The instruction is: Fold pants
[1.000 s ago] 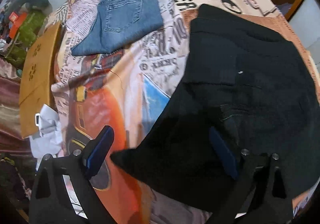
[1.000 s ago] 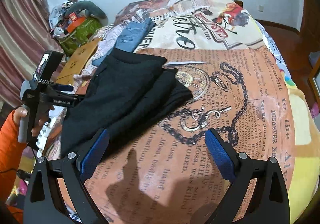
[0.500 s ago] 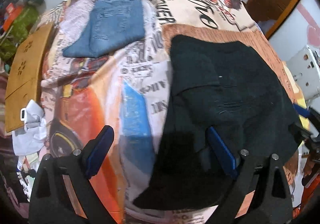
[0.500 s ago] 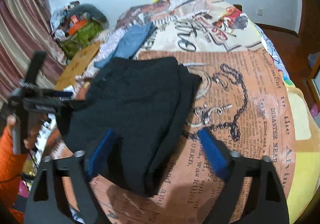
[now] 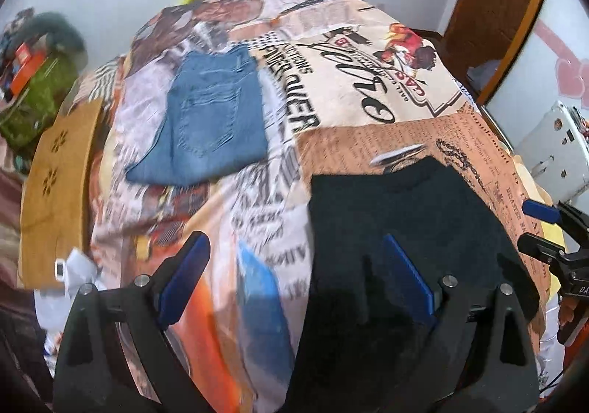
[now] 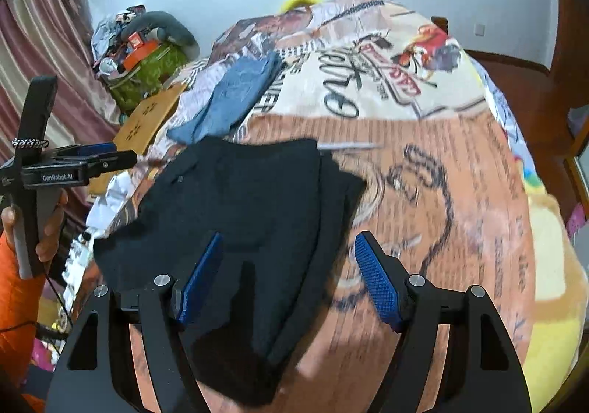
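Folded black pants lie on the printed bedspread, near the front edge; they also show in the right wrist view. My left gripper is open and empty, held above the pants' left edge. My right gripper is open and empty, held above the pants' right part. The left gripper shows at the left of the right wrist view, the right gripper at the right edge of the left wrist view.
Folded blue jeans lie farther back on the bed, also in the right wrist view. A wooden stool and white cloth stand left of the bed. A cluttered green bag is by the curtain.
Both grippers have pulled back and up from the black pants. The right gripper's fingers have narrowed somewhat but stay open. The pants lie flatter, folded into a squarer shape.
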The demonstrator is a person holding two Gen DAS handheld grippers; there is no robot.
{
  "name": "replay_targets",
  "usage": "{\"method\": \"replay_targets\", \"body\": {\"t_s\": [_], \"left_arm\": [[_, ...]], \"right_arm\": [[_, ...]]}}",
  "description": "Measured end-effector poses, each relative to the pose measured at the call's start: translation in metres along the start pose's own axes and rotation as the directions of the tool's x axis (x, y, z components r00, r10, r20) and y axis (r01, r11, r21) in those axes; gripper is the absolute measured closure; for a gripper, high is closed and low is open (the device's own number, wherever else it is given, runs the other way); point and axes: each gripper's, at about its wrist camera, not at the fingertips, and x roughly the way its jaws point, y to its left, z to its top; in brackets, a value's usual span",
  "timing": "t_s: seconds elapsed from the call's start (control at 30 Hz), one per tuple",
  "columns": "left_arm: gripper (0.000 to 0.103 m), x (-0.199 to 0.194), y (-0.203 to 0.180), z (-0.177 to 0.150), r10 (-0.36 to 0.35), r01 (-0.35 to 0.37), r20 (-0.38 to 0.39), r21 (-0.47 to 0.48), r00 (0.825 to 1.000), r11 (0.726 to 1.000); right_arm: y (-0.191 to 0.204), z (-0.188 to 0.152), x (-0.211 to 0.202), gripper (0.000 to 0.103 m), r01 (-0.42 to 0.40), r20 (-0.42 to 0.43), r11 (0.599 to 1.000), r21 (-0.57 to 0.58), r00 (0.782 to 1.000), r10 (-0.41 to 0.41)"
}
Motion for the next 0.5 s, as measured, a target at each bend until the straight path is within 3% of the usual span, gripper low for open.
{"method": "replay_targets", "body": {"t_s": [0.13,0.33,0.4,0.5], "left_arm": [[0.008,0.031,-0.005,0.017,-0.024,0.024,-0.067,0.01,0.997,1.0],[0.01,0.073,-0.007,0.023,-0.054,0.059,-0.174,0.023,0.983,0.998],[0.011,0.083,-0.006,0.023,-0.084,0.088,-0.198,0.012,0.977,0.996],[0.016,0.094,-0.006,0.024,-0.142,0.143,-0.227,-0.012,0.964,0.99]], "right_arm": [[-0.006,0.018,0.017,0.034,0.003,-0.002,1.0,-0.018,1.0,-0.003],[-0.018,0.035,0.051,0.051,-0.04,-0.048,0.999,0.007,0.998,0.04],[-0.022,0.037,0.064,0.061,-0.057,-0.077,0.998,0.021,0.995,0.059],[-0.025,0.038,0.078,0.066,-0.065,-0.102,0.998,0.021,0.993,0.066]]}}
